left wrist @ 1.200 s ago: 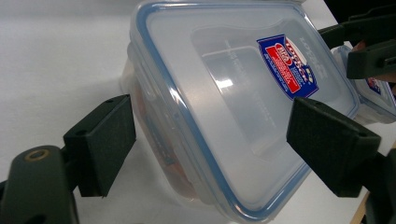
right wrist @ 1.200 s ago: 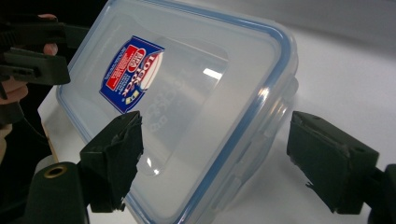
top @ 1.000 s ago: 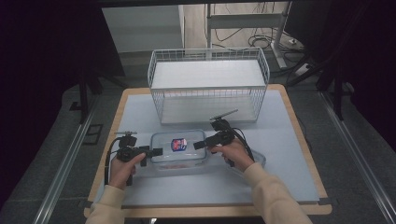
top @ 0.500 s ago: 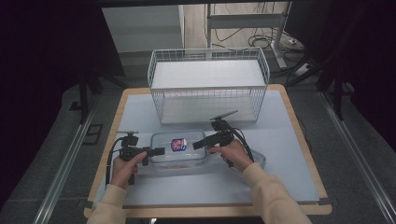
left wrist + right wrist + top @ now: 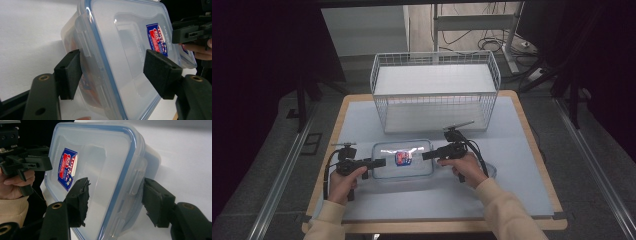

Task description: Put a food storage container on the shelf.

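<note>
container base cropped below; label print unreadable

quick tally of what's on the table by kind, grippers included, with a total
Clear plastic container with blue-rimmed lid: 1
White wire basket: 1
Handheld grippers, left gripper and right gripper: 2
Total: 4
</note>
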